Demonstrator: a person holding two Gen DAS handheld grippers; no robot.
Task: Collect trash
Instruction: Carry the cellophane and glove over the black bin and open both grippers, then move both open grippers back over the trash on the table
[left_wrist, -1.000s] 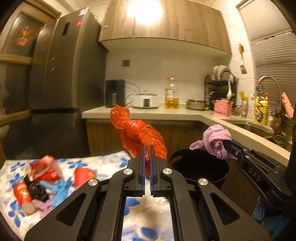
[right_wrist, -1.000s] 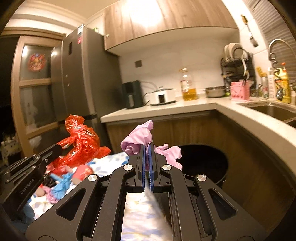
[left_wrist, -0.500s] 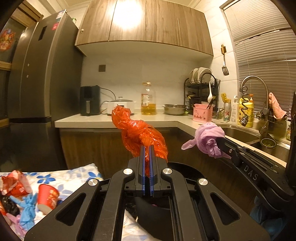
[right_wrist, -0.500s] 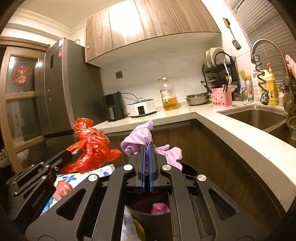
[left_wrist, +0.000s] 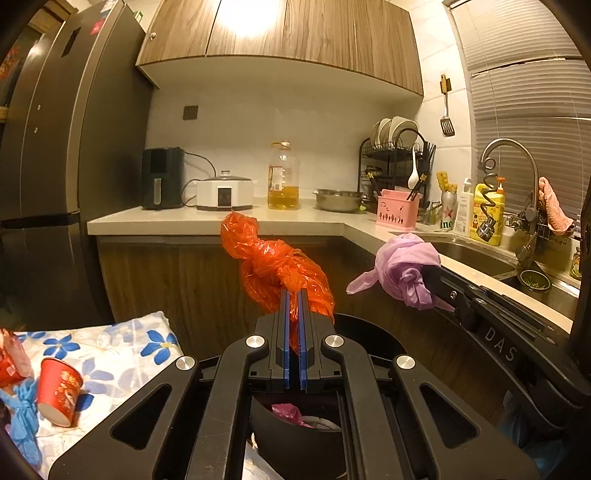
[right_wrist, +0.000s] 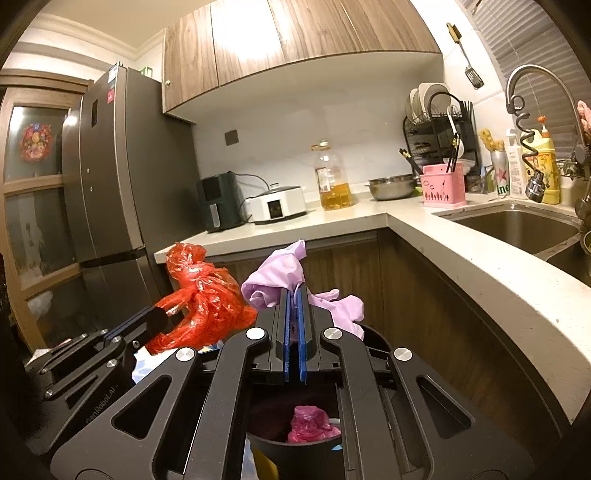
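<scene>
My left gripper is shut on a knotted red plastic bag and holds it above the black trash bin. My right gripper is shut on a knotted lilac plastic bag, also over the bin. Each bag shows in the other wrist view too: the lilac bag to the right, the red bag to the left. A crumpled pink bag lies inside the bin.
A floral cloth at the left carries a red paper cup, a blue glove and other litter. The L-shaped counter with sink runs behind and to the right. A fridge stands at the left.
Both grippers moved right and forward from above the cloth to above the bin, still holding their bags. The bin's inside with the pink bag came into view.
</scene>
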